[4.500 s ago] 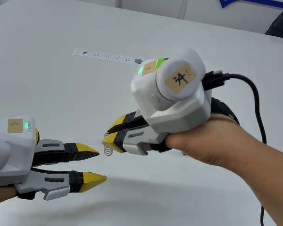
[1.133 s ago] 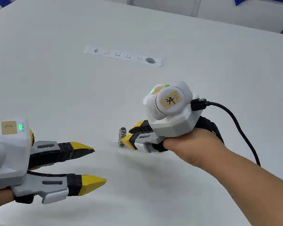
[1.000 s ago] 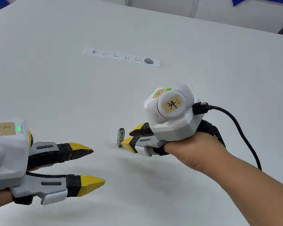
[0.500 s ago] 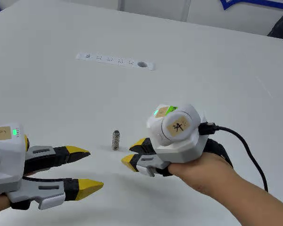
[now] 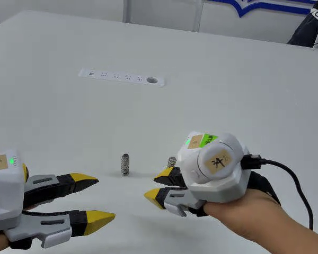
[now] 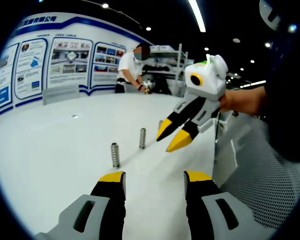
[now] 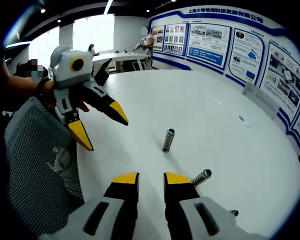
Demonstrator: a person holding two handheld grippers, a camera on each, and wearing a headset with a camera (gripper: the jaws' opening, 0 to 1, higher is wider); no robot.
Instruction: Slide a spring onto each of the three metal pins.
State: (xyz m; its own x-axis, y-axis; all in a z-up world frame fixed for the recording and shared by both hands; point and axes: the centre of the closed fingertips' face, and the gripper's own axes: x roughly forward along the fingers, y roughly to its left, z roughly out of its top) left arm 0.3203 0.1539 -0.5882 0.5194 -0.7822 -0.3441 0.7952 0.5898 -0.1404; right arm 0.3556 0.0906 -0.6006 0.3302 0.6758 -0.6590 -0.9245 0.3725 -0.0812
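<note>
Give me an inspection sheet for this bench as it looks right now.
Surface: white table, no marks seen.
Job's things: upright spring; second spring partly behind the right gripper; cannot tell whether pins are inside.
Clutter: power strip at the far side.
Grippers: left gripper open, empty; right gripper open, empty.
Cables: black cable from the right gripper.
Surroundings: wall posters; a person standing far off.
</note>
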